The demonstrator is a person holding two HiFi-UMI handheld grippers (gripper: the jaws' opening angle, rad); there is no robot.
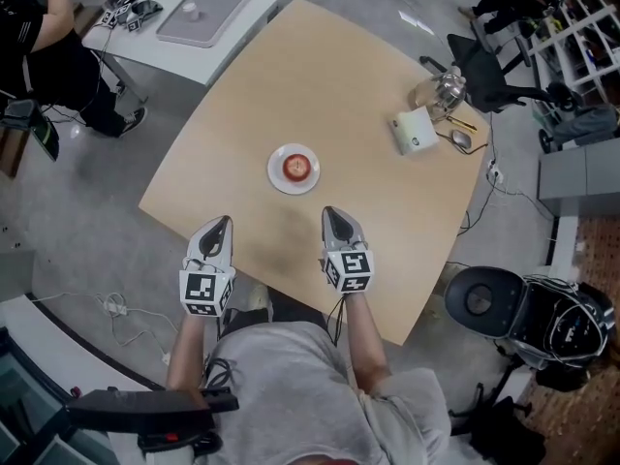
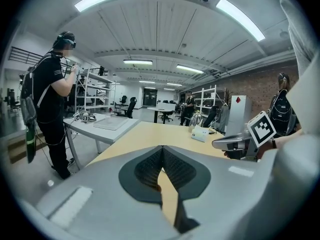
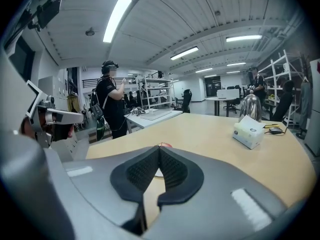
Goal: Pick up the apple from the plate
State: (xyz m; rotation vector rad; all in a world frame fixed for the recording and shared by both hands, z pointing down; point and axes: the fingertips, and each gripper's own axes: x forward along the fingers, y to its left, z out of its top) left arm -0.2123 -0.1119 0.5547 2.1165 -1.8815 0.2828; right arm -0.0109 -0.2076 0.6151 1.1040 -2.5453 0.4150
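Note:
A red apple [image 1: 294,167] sits on a small white plate [image 1: 277,178] in the middle of the tan table [image 1: 387,231]. Both grippers hover over the table's near edge, short of the plate. My left gripper [image 1: 222,222] is below and left of the plate, its jaws shut with nothing between them. My right gripper [image 1: 331,212] is below and right of it, also shut and empty. In the right gripper view only the apple's top [image 3: 165,145] peeks over the closed tips [image 3: 159,148]. The left gripper view [image 2: 162,148] shows no apple.
A white tissue box [image 1: 415,131], a glass kettle [image 1: 448,87] and a mouse [image 1: 461,140] sit at the table's far right. A white side table [image 1: 165,51] with a grey tray stands beyond, with a person [image 1: 39,27] beside it. A black chair [image 1: 489,303] is at the right.

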